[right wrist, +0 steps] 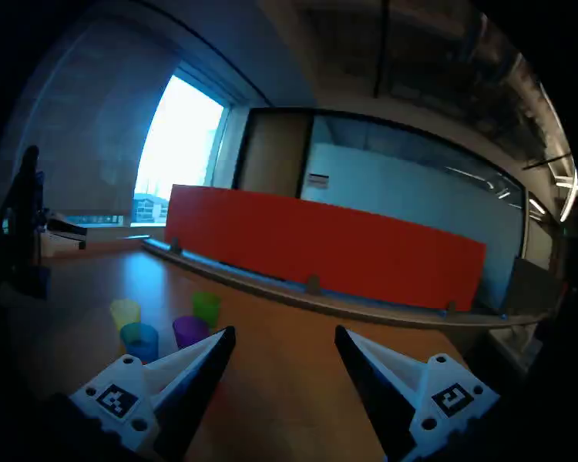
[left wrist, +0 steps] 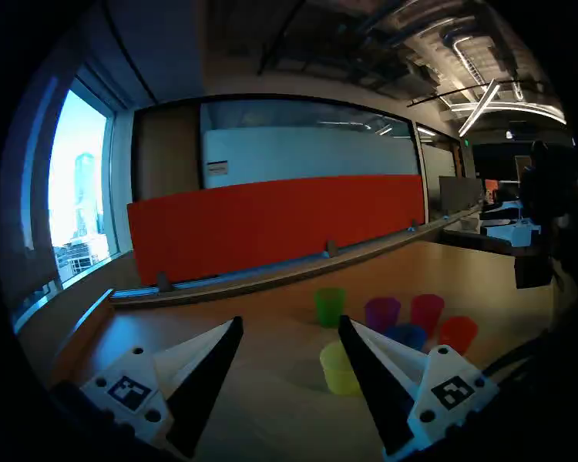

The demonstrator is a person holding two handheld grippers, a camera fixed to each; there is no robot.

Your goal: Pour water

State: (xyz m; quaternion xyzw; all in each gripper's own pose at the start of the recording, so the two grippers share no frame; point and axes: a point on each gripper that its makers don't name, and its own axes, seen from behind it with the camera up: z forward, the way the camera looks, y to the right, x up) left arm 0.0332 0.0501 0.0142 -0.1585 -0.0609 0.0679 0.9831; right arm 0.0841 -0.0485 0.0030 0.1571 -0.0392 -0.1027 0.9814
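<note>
Step in hand: approach, before any grasp. No cup is held and no pouring is under way.

Left gripper: jaws wide apart, nothing between them, hovering above the wooden desk. Ahead of it stands a cluster of small plastic cups, all upright: yellow cup nearest, just beside the right-hand finger; blue cup partly behind that finger; green cup, purple cup, pink cup and red cup farther back. An orange-red divider panel runs along the desk's far edge.

Right gripper: jaws also wide, empty. In the right gripper view the cups sit off to the left of its fingers.

Water level: cannot tell which cup, if any, is filled; the interiors are too dim and small.

Next move, as a judgement: pick the source cup, line one gripper up on its wall and close gently, since thin plastic may deform. Neighbouring cups are close, so a finger could knock one.
</note>
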